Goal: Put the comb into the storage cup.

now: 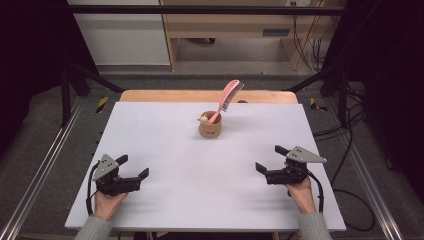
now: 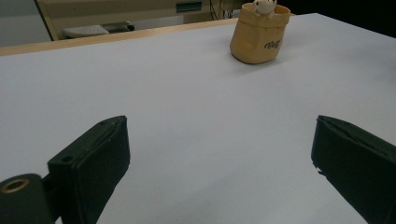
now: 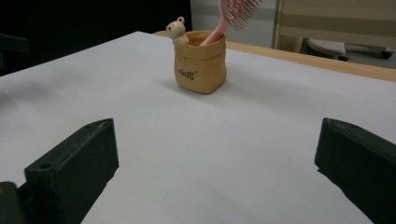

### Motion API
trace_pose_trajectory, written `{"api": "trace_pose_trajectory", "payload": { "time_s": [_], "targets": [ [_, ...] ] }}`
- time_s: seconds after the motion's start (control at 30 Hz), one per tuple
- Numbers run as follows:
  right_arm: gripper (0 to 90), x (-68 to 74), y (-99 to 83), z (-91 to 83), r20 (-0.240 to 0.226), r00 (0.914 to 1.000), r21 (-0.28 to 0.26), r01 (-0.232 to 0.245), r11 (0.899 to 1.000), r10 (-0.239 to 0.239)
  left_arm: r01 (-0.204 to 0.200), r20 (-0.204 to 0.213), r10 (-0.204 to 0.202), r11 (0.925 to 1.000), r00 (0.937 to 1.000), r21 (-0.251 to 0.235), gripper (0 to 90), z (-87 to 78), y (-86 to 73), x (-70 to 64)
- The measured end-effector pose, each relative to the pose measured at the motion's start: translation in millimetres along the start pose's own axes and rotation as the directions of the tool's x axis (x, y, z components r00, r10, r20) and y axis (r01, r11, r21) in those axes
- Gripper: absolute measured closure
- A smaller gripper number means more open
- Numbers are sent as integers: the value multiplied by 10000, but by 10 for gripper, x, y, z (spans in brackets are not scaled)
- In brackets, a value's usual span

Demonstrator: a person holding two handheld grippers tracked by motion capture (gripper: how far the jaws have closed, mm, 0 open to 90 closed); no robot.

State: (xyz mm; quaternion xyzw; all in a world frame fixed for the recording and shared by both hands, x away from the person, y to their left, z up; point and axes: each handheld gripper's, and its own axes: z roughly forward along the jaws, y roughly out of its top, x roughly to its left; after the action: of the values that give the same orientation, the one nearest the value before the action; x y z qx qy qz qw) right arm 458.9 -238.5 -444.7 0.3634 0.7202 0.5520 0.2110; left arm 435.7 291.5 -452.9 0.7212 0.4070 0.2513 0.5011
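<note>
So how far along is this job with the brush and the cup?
The pink brush already stands handle-down in the tan cup at mid-table. Nothing is in hand: the left gripper and right gripper rest open on the table, apart from the cup. Whatever remains has not visibly begun.

tan cup (image 3: 200, 65) w/ pink brush (image 3: 233, 14) (upright), fingers (image 3: 74, 168) apart

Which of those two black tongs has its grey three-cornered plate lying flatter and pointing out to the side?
The right tongs: their grey plate lies nearly flat, its tip pointing outward. On the left tongs the plate stands tilted up.
</note>
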Motion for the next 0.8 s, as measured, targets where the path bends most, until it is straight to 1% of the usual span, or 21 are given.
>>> {"api": "trace_pose_trajectory", "payload": {
  "time_s": [0.07,0.1,0.17,0.23,0.27,0.5,0.57,0.7,0.8],
  "targets": [
    [1,-17,-30,-23,36,10000,25,14,10000,-14,-19,17,19,10000,10000,4,45,1,-1,-3],
    [1,-23,-41,-33,23,10000,109,-17,9999,17,-41,29,41,10000,10000,-5,45,1,0,-6],
    [1,-25,-54,-47,-7,9999,294,105,9995,-104,-55,35,55,10000,10000,-11,45,1,1,-11],
    [1,-29,-82,-65,-76,9999,95,134,9999,-134,-85,27,85,10000,10000,-6,45,-1,2,-12],
    [1,-34,-95,-76,-76,10000,92,34,10000,-33,-84,28,84,10000,10000,-19,45,-2,2,-12],
    [1,-86,-162,-135,-11,10000,277,-71,9996,71,-162,34,162,9999,9999,-18,45,-4,1,-24],
    [1,-97,-163,-147,-84,9998,200,-191,9996,193,-173,37,173,9998,9998,-33,45,-5,1,-26],
    [1,-110,-188,-169,-112,9996,36,-258,9997,258,-141,51,141,9999,9999,-29,44,-5,-2,-25],
    [1,-120,-206,-176,-84,9996,138,-259,9996,260,-174,61,174,9998,9998,-1,45,0,-2,-31]
  ]
}}
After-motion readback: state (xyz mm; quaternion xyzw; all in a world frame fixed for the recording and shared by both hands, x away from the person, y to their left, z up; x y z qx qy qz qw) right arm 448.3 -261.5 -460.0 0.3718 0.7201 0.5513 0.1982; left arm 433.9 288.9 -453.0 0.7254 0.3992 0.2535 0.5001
